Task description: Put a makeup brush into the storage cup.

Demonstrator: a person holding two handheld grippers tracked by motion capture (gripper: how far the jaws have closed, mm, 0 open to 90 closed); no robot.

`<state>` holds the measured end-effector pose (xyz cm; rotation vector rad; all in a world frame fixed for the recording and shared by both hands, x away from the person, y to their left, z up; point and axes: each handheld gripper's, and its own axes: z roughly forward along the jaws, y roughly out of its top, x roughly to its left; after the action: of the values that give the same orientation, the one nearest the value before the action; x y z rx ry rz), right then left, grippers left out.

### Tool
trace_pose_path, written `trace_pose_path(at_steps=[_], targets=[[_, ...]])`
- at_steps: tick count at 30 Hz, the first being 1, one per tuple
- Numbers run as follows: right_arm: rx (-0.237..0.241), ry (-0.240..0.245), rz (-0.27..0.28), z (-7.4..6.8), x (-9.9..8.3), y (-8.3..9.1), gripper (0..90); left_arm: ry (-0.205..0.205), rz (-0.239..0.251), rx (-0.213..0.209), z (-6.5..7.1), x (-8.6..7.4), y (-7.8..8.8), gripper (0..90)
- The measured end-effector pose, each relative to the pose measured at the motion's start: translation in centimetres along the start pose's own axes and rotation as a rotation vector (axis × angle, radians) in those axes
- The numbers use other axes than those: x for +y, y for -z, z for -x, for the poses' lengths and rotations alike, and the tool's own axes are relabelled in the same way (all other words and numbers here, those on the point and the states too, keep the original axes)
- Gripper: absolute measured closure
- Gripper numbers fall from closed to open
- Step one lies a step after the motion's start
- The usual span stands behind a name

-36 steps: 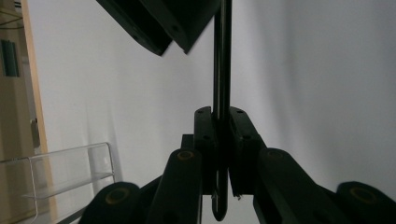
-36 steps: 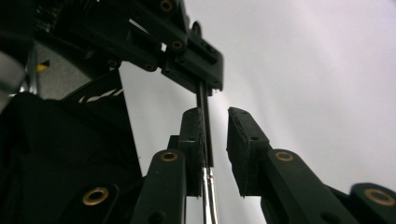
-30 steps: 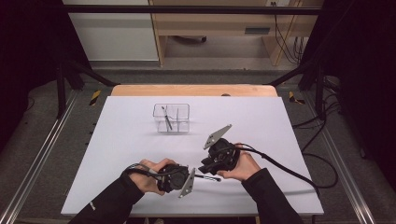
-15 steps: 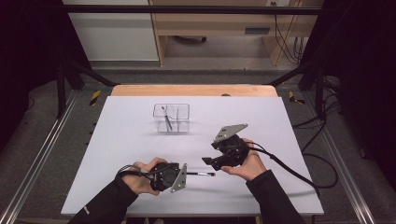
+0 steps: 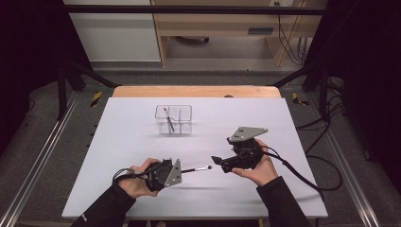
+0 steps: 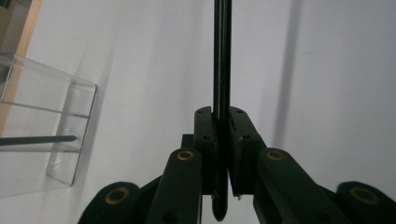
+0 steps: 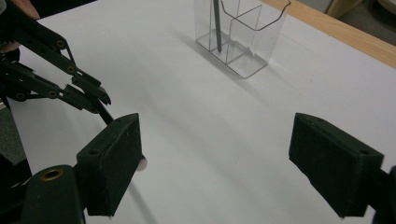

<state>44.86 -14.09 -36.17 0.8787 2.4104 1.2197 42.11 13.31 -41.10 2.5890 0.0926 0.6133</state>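
Observation:
My left gripper (image 5: 182, 171) is near the table's front, shut on a thin black stick (image 5: 196, 169) with a pale tip that points right. In the left gripper view the stick (image 6: 222, 70) runs straight out from between the closed pads of that gripper (image 6: 222, 122). Just right of the pale tip, my right gripper (image 5: 219, 163) is open; its jaws have just been opening. In the right gripper view its pads (image 7: 114, 163) stand wide apart with nothing between them, and the stick's tip (image 7: 141, 162) shows beside the left pad. The left gripper (image 7: 100, 98) appears there at upper left.
A clear divided organizer (image 5: 173, 119) stands mid-table toward the back, with a thin dark tool (image 5: 168, 120) leaning inside one compartment. The white tabletop (image 5: 118, 142) ends at a wooden strip (image 5: 196, 91) at the rear. Cables trail off to the right.
The right gripper has opened, let go of the stick and drawn away to the right. The left hand has shifted slightly left, still holding the stick.

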Motion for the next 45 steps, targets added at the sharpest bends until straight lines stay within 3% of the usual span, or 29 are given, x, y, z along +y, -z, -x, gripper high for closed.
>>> trace_pose_path(at_steps=[17, 31, 36, 45], targets=[[-0.052, -0.073, 0.040, 0.5, -2.2, 0.4, 8.2, 0.218, 0.054, 0.027, -0.5, -1.3, -0.5, 83.0], [-0.046, -0.111, 0.085, -0.1, -3.2, 0.1, 9.2, 0.392, 0.127, 0.073, -0.6, -2.0, -0.8, 83.1], [-0.055, -0.130, 0.106, -0.3, -3.3, -0.1, 9.6, 0.475, 0.182, 0.073, -0.7, -2.0, -0.8, 83.1], [-0.068, -0.170, 0.164, -0.4, -3.0, -0.3, 12.4, 0.560, 0.225, 0.091, -0.5, -1.7, -1.1, 83.1]])
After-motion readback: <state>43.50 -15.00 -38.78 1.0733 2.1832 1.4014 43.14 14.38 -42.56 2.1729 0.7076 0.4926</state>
